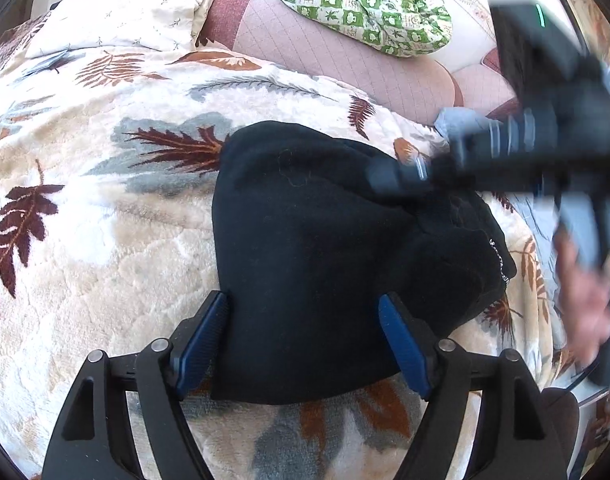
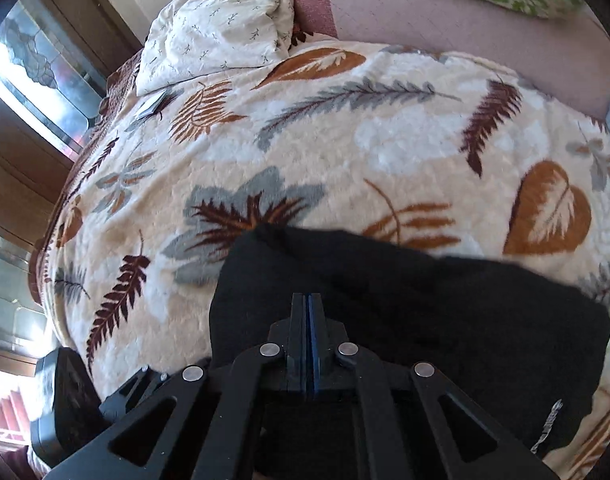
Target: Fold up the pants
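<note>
The black pants (image 1: 325,260) lie folded into a compact bundle on a cream blanket with a leaf print (image 1: 105,200). My left gripper (image 1: 305,320) is open, its blue pads astride the near part of the bundle and holding nothing. My right gripper (image 1: 389,178) comes in blurred from the right, its tip over the bundle's far right corner. In the right wrist view the right gripper (image 2: 309,300) has its jaws pressed flat together above the pants (image 2: 425,320), with no cloth seen between them. A white logo (image 2: 547,426) shows on the pants' right edge.
A pink quilted sheet (image 1: 325,40), a green-and-white checked cloth (image 1: 365,0) and a cream pillow (image 1: 125,12) lie at the far side. A grey-blue cloth (image 1: 459,120) lies at the right. A window (image 2: 37,80) and wooden frame are left of the bed.
</note>
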A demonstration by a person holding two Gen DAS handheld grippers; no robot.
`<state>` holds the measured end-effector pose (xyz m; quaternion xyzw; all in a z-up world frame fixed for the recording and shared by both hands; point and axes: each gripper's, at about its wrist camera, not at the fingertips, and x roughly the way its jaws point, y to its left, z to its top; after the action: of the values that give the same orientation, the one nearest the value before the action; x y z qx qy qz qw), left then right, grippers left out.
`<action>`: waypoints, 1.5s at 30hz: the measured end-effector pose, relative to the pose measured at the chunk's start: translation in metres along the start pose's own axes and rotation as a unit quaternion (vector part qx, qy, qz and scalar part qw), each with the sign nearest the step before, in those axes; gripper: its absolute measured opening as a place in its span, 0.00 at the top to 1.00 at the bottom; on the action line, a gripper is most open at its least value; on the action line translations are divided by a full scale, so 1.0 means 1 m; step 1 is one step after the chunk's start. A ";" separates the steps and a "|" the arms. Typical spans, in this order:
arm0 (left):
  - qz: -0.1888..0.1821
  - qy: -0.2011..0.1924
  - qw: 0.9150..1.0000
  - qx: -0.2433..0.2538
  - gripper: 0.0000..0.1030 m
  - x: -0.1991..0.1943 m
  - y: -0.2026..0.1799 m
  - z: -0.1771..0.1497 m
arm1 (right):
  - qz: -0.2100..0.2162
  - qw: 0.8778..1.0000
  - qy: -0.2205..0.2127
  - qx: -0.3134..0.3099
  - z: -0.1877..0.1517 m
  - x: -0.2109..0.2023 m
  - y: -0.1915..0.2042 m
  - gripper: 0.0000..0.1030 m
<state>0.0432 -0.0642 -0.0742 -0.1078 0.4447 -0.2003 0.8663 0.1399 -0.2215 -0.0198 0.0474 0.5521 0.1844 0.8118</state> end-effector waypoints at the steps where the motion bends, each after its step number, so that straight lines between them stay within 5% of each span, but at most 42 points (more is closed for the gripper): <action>1: 0.000 0.007 1.000 0.001 0.25 -0.002 0.001 0.001 | -0.006 1.000 0.004 0.013 -0.011 0.003 -0.010 0.97; 3: -0.001 0.018 1.000 -0.007 0.25 -0.010 0.005 0.004 | -0.033 0.998 0.015 0.044 -0.027 0.011 -0.033 0.98; 7: 0.024 0.010 0.999 -0.029 0.25 -0.034 0.019 0.007 | 0.003 0.993 -0.032 0.116 -0.052 -0.009 -0.061 0.98; 12: 0.046 0.004 0.996 -0.078 0.25 -0.052 0.042 0.010 | -0.058 0.990 -0.105 0.072 -0.078 -0.049 -0.033 0.97; 18: 0.078 -0.004 0.994 -0.076 0.25 -0.068 0.039 0.013 | -0.080 0.992 -0.084 0.058 -0.108 -0.019 -0.034 0.97; 27: 0.072 0.002 0.997 -0.017 0.25 -0.075 0.003 0.031 | -0.021 0.975 -0.176 0.131 -0.132 -0.066 -0.056 0.97; 32: 0.044 0.017 0.997 0.058 0.25 -0.061 -0.047 0.062 | -0.023 0.954 -0.215 0.207 -0.171 -0.096 -0.097 0.97; 39: 0.001 0.036 0.986 0.161 0.25 -0.019 -0.137 0.106 | -0.004 0.921 -0.238 0.307 -0.205 -0.111 -0.154 0.94; 41: -0.012 0.046 0.982 0.185 0.25 -0.003 -0.160 0.116 | 0.002 0.916 -0.246 0.318 -0.206 -0.114 -0.163 0.84; 43: -0.019 0.053 0.977 0.206 0.25 0.013 -0.180 0.122 | 0.006 0.910 -0.258 0.324 -0.209 -0.115 -0.168 0.33; 45: -0.023 0.056 0.972 0.228 0.25 0.028 -0.198 0.126 | 0.011 0.904 -0.277 0.327 -0.210 -0.119 -0.172 0.24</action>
<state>0.1108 -0.2531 0.0515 0.0935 0.4324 -0.3224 0.8369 -0.0480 -0.4492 -0.0450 0.3649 0.3341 -0.0181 0.8688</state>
